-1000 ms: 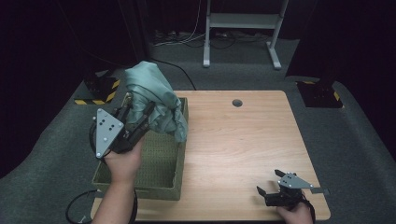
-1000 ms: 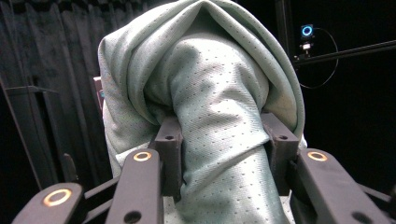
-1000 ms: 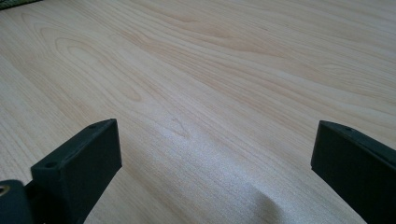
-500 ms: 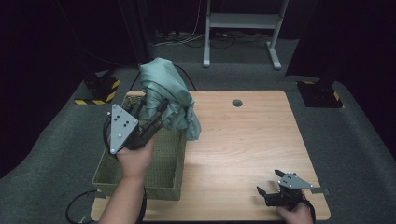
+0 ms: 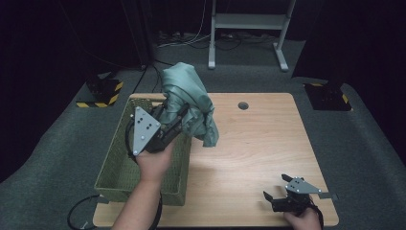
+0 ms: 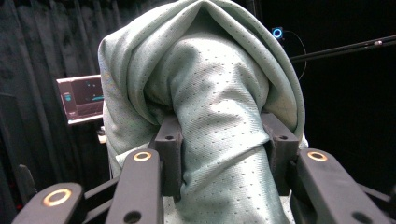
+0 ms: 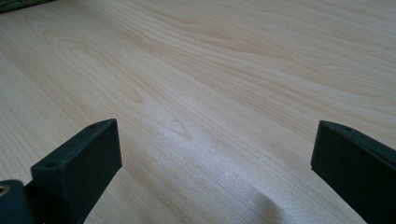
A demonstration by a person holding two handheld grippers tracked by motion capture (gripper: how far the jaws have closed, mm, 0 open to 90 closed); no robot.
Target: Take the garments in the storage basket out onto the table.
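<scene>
Left gripper (image 5: 176, 125) is pinching the green cloth (image 5: 189, 103), lifted over the basket (image 5: 115, 172). Next it probably carries the cloth right onto the table (image 5: 268, 143), where the right gripper (image 5: 272, 200) sits spread wide

Grippers, two-jaw, hand-held: 2. The left gripper (image 5: 173, 120) rides in one hand (image 5: 154, 163) above the basket; the right gripper (image 5: 280, 199) sits at the near right corner of the table.

Hands: 2. The second hand (image 5: 302, 220) is seen at the bottom edge, behind the right gripper.

Cloth, pale green, dotted weave: 1. The cloth (image 5: 187, 103) is one bunched piece.

Basket, woven, olive green, rectangular: 1. The basket (image 5: 112, 170) stands at the table's left side.

Table, light wood: 1. The table (image 5: 258, 143) has one round hole (image 5: 243, 105) near its far edge.

Floor markers, yellow-and-black striped: 2, one (image 5: 103, 91) far left, one (image 5: 328, 96) far right.

White frame stand: 1. The stand (image 5: 249, 33) is behind the table.
</scene>
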